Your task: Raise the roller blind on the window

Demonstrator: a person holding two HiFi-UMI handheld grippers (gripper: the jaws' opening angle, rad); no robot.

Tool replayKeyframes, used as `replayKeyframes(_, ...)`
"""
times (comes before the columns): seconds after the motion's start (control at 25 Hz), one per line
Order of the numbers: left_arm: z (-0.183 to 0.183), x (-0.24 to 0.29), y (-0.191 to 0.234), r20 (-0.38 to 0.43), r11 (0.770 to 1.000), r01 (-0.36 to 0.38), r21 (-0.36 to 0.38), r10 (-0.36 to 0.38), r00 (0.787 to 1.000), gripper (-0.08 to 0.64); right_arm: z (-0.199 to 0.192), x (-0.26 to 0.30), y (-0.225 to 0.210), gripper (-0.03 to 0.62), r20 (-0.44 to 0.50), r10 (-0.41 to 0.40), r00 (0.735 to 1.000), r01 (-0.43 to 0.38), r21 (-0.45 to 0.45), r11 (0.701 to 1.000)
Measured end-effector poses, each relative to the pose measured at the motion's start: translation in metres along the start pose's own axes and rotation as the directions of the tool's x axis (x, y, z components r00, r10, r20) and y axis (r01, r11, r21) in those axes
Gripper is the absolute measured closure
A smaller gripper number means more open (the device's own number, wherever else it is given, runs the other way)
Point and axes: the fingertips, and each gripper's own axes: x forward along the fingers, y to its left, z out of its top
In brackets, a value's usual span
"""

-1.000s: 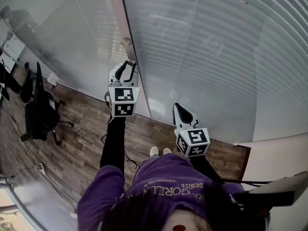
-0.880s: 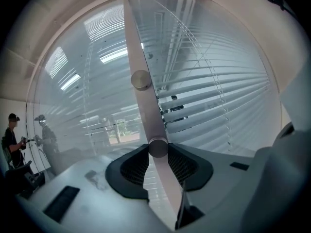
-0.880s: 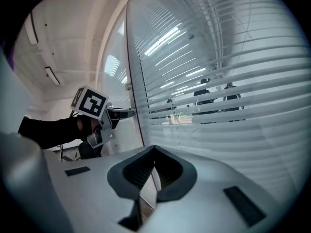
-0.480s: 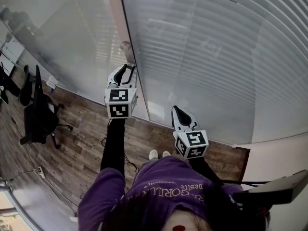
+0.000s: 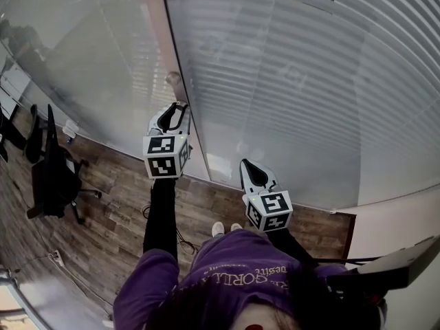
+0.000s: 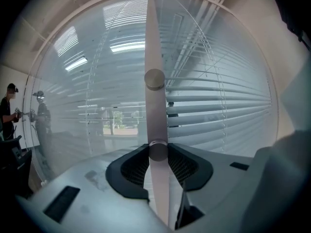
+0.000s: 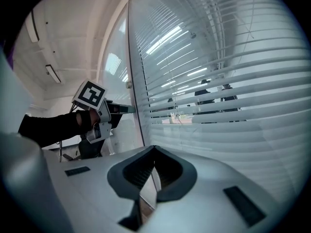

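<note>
A slatted blind (image 5: 309, 81) hangs lowered behind the glass to the right of a pale vertical post (image 5: 155, 40). Two round knobs sit on that post. The upper knob (image 6: 155, 79) is free. The lower knob (image 6: 158, 151) sits between the jaws of my left gripper (image 6: 158, 152), whose pads press on its two sides. In the head view the left gripper (image 5: 175, 108) reaches to the post just below the upper knob (image 5: 175, 78). My right gripper (image 5: 256, 168) hangs lower and to the right, close to the glass, shut with nothing in it (image 7: 154, 148).
A black office chair (image 5: 51, 163) stands on the wood floor (image 5: 103, 212) at the left. A pale wall ledge (image 5: 399, 218) runs at the lower right. People (image 6: 9, 110) stand by the far left wall. The left glass pane (image 5: 82, 60) has no blind.
My left gripper has rolled a little about the knob and sits slightly lower in view. The right gripper has barely moved.
</note>
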Motion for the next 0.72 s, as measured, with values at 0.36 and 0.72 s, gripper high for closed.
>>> replayKeyframes(0.36,0.0030,0.0022,0.0002,-0.022,0.994,-0.022,0.107,0.024,0.999,0.437,0.0059,0.0040,0.0013,0.597,-0.005,0.016,1.000,-0.016,-0.013,1.000)
replayKeyframes(0.72,0.0021,-0.0015,-0.0017,-0.034,0.981,-0.032,0.190,0.039,0.999,0.437,0.0053,0.0047,0.0030,0.597,-0.007,0.009,1.000,-0.009,-0.029,1.000)
